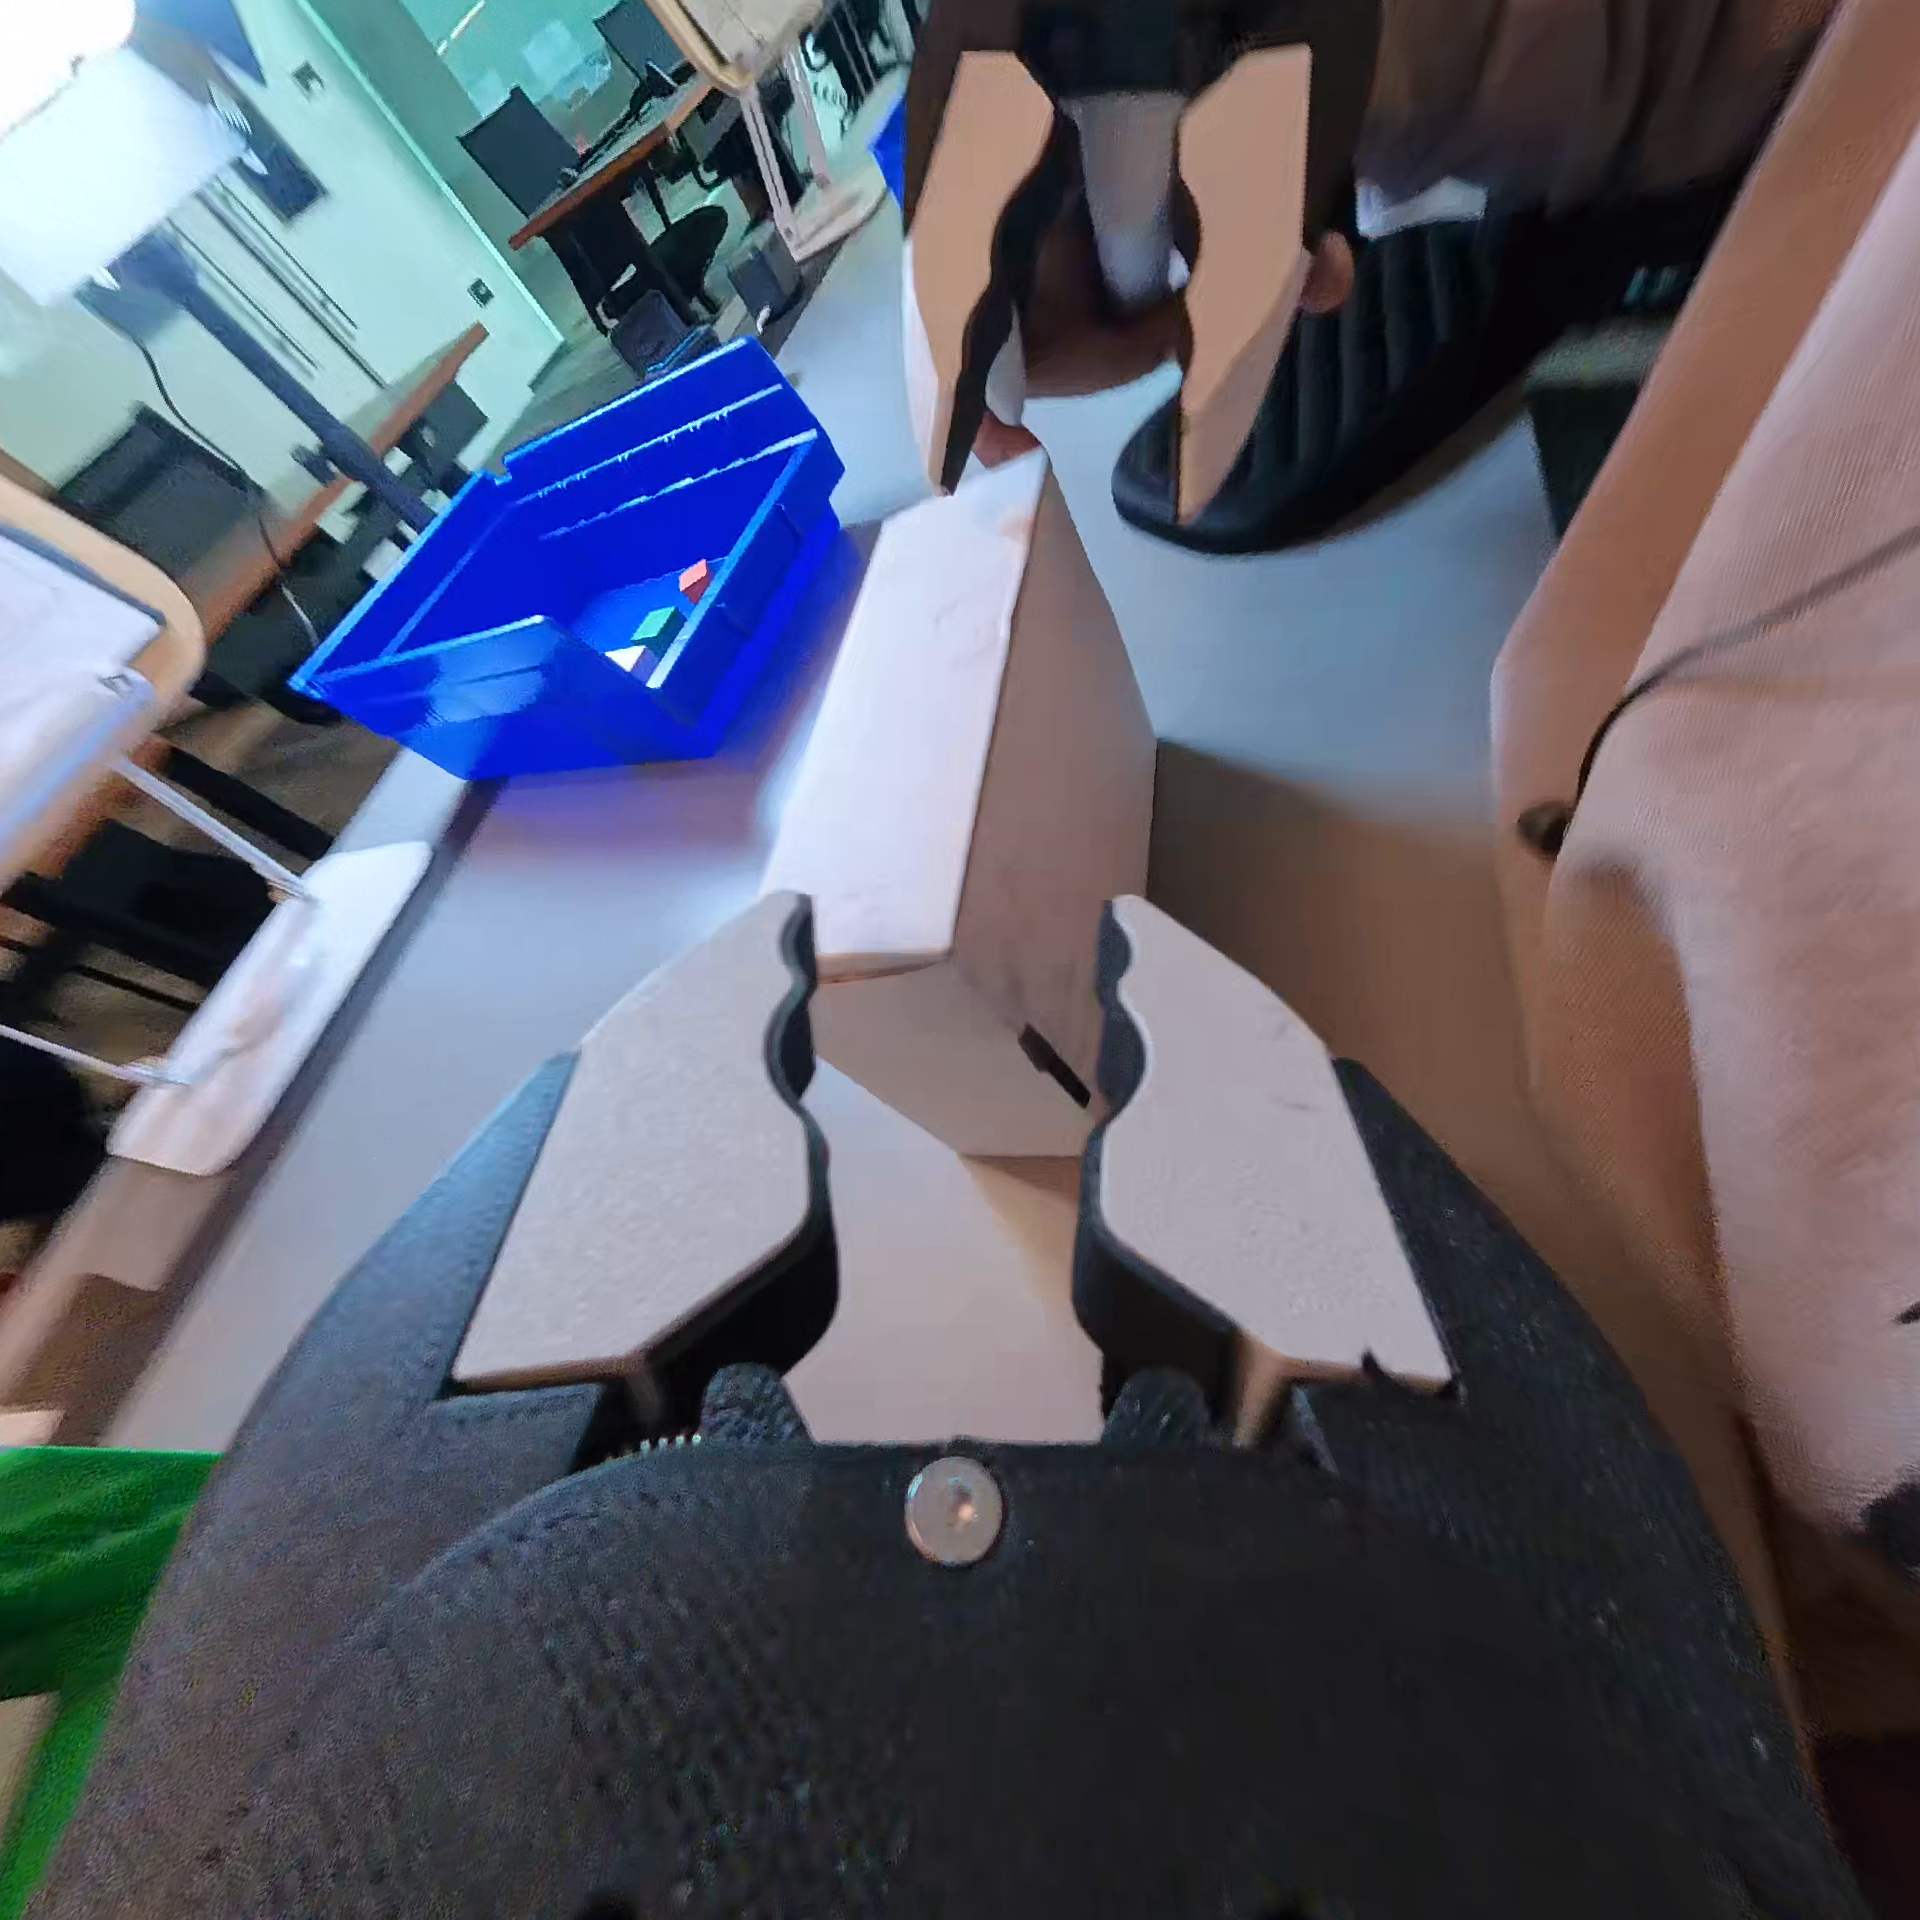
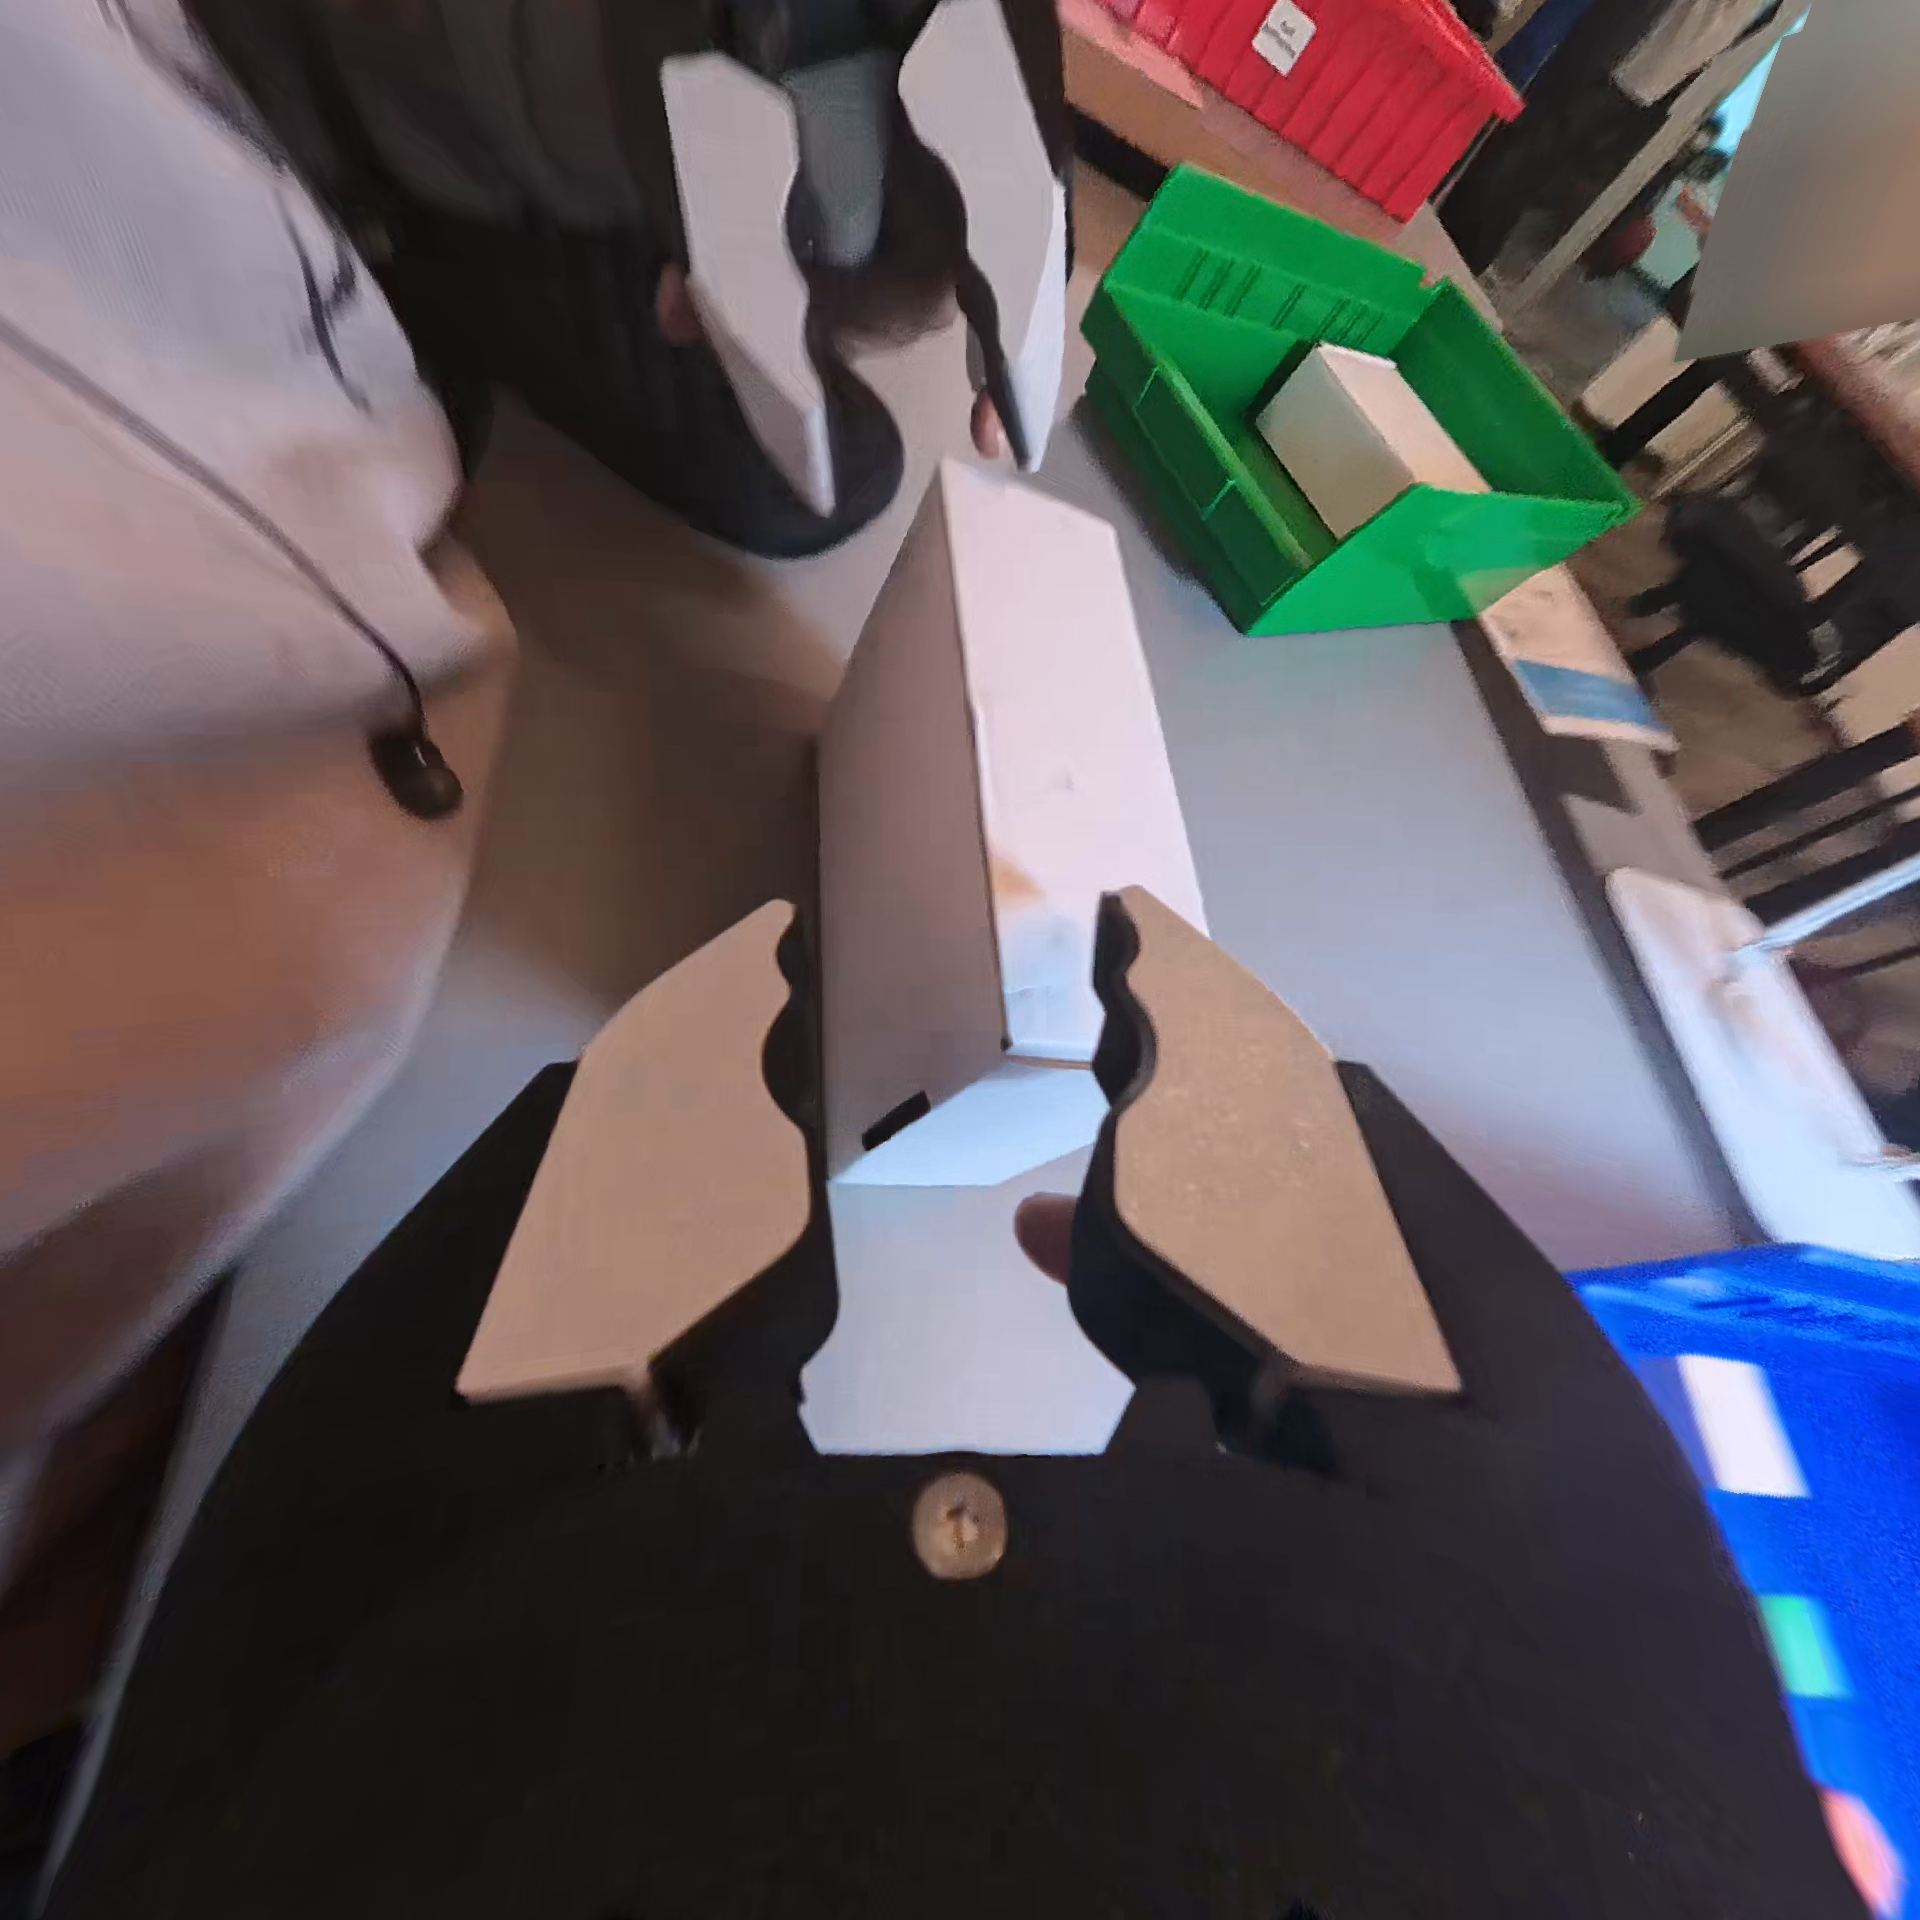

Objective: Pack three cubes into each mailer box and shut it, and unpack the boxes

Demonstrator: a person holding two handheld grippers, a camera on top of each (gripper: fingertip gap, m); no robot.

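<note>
Blue bin point(image 1: 499, 665) with cubes point(image 1: 657, 627), green bin point(image 2: 1496, 416) with box point(image 2: 1351, 436)

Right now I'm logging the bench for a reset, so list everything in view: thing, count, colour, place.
mailer box: one, white, on the grey table, held end to end between the two grippers.
second mailer box: one, white, shut, lying in the green bin.
green bin: one, on the table beyond the left gripper.
blue bin: one, on the table beyond the right gripper.
cubes: three show, red, green and white, inside the blue bin.
red bin: one, behind the green bin.
left gripper: black with pale fingers, closed on one end of the held box.
right gripper: the same, closed on the other end.
</note>
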